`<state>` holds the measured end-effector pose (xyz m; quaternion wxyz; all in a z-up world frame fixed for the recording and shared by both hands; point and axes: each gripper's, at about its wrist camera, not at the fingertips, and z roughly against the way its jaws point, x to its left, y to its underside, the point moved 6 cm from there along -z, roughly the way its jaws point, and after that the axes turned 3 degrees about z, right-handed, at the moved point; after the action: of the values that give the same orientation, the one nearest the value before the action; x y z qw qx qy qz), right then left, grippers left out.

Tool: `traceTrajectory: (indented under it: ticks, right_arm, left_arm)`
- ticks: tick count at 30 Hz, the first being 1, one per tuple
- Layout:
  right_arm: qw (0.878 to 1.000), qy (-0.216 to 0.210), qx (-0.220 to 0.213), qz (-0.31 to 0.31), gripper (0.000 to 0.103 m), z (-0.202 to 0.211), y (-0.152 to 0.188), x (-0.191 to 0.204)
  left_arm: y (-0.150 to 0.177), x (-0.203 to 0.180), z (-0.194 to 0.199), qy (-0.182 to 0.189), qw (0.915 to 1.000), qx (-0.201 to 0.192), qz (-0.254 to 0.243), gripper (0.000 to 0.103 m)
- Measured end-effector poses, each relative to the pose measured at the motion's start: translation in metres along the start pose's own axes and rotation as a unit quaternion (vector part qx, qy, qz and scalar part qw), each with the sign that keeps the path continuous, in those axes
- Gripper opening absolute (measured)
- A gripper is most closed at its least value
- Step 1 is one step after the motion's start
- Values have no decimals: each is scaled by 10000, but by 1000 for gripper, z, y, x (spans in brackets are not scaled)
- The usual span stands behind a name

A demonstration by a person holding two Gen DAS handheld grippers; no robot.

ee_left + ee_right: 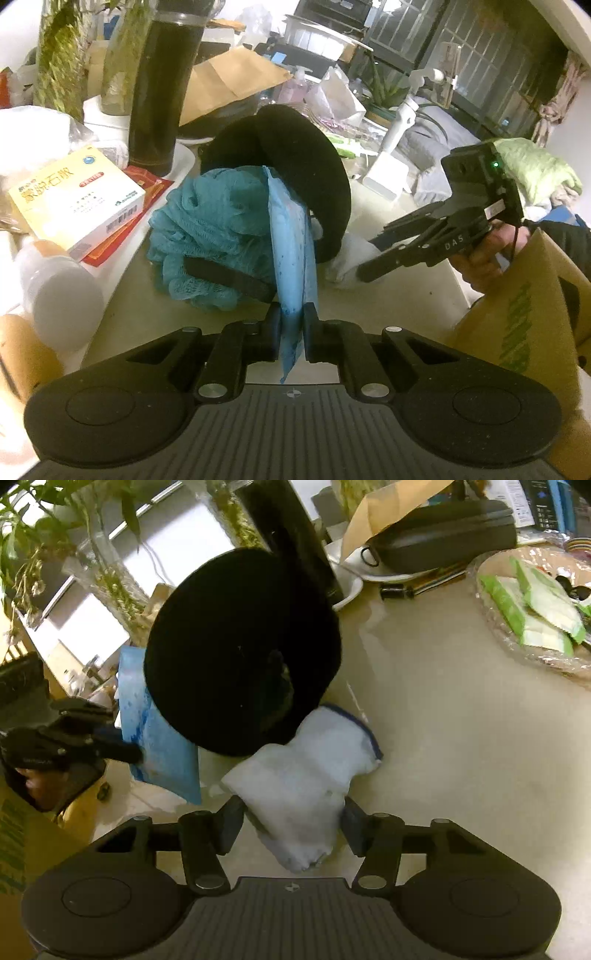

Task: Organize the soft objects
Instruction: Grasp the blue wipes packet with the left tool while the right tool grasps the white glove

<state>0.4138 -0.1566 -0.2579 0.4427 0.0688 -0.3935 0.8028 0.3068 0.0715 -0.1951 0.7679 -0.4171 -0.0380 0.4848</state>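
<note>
In the left wrist view, the left gripper [291,325] is clamped on the lower edge of a flat blue pouch [291,251], which stands on edge and rises away from the camera. Touching its left face is a teal mesh bath puff [210,236] with a black strap across it; behind both arches a black plush cushion [295,155]. They sit on the beige table [399,295], whose left edge is crowded by a yellow medicine box [77,199], a white bottle [59,291] and a dark tall flask [162,92]. Bare tabletop lies to the right, where the right gripper [373,254] reaches onto a white soft bundle [347,258].

In the right wrist view, the right gripper [291,819] has its fingers spread to either side of the white soft bundle [306,775], not yet pinching it; the bundle touches the black plush cushion [240,650]. Open table [461,757] stretches right. Near the far right corner, a clear plastic tray [491,616] holds green-and-white packets [535,613].
</note>
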Motion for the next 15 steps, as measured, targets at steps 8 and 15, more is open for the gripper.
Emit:
traceTrajectory:
  ticks: [8,15]
  right_arm:
    - [9995,134,-260,-117,50,30,1,-7]
    - [9978,271,-565,-235,50,64,3,-9]
  left_arm:
    - [1,-7,23,-205,9996,-144,106,11]
    - [0,-16,44,-441,9985,-288,150,11]
